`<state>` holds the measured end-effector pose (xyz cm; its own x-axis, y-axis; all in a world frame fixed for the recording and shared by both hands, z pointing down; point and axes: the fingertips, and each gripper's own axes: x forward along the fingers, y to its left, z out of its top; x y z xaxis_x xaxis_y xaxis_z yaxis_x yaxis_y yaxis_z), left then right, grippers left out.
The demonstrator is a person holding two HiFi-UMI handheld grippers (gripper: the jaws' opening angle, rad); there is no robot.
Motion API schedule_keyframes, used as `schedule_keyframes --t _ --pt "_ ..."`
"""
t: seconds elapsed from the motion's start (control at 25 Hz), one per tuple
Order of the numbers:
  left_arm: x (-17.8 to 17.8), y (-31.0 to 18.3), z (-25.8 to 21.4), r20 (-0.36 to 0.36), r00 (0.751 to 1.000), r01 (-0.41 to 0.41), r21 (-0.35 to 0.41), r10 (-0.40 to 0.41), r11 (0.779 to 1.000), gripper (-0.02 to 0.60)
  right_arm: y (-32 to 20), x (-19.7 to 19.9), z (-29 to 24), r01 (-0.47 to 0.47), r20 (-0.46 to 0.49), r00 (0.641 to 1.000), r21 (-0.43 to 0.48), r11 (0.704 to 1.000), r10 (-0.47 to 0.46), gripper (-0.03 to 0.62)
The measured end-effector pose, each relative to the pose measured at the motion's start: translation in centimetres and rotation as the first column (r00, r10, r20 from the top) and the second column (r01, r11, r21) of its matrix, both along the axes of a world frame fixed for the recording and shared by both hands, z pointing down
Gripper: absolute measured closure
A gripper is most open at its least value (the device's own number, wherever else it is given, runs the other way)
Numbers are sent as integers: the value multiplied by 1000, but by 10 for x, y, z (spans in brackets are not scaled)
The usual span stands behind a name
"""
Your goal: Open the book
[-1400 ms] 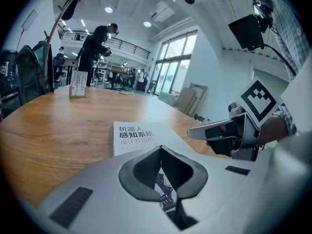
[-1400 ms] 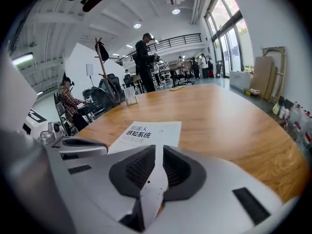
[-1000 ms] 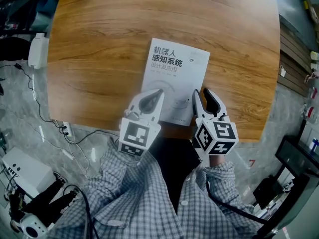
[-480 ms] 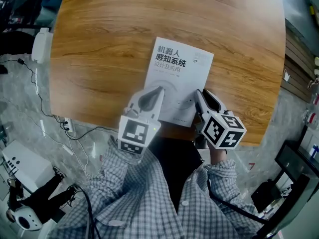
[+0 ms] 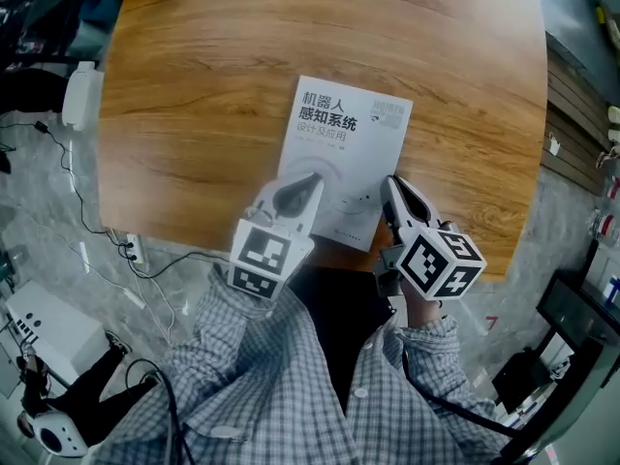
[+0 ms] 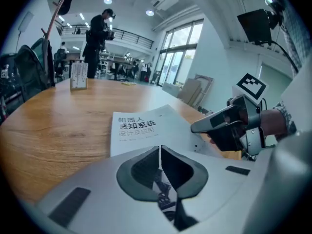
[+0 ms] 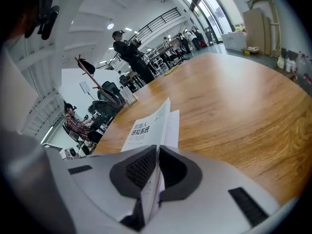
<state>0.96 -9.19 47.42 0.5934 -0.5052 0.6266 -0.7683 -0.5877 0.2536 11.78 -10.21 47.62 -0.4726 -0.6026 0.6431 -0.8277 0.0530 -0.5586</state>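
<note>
Wood, warm brown and strongly grained, forms the rounded table (image 5: 194,114) that fills my downward head view. A white book (image 5: 341,158) with Chinese title print lies on it close to the near edge, just ahead of my checked sleeves (image 5: 252,356). My left gripper (image 5: 310,182) has its jaws pressed together with nothing between them. Its tip sits over the near left part of the cover, and I cannot tell whether it touches. My right gripper (image 5: 392,190) pinches the cover's near right edge, and in its own view the cover stands raised off the pages beneath. Grey stone-like floor (image 5: 39,250) surrounds the table, with cables (image 5: 79,213) trailing across it. Beyond the tabletop, the gripper views show a bright open office with tall windows (image 6: 178,57), a railed mezzanine (image 6: 126,33), a standing person (image 6: 95,30) and a small upright stand (image 6: 78,77) on the table's far side.
</note>
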Motion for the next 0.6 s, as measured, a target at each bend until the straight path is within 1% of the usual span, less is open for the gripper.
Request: schedule_keyframes --t 0.08,0.24,0.28,0.4,0.44,0.52,0.6 --pt "13 7 -7 -23 998 -64 -17 64 998 572 -1 -4 -10 3 17 1000 16 1000 -4 563" --pt "41 17 -31 -33 982 -187 -5 186 982 566 -1 -12 -30 20 42 999 47 999 -21 565" --pt "49 18 -37 -38 977 -212 -4 212 977 543 -1 -14 -34 23 48 998 52 998 -26 565" --pt "69 25 -54 -30 957 -288 -6 287 958 432 -2 -20 -46 32 66 997 67 997 -37 565" --pt "74 28 -58 -24 952 -306 -12 306 952 411 -1 -23 -49 35 73 996 71 997 -40 565" --pt "79 34 -61 -11 947 -320 -36 320 947 365 -1 -27 -56 41 84 995 76 996 -48 565" --pt "77 35 -61 21 955 -293 -62 295 954 342 -2 -32 -61 53 83 995 84 995 -60 565"
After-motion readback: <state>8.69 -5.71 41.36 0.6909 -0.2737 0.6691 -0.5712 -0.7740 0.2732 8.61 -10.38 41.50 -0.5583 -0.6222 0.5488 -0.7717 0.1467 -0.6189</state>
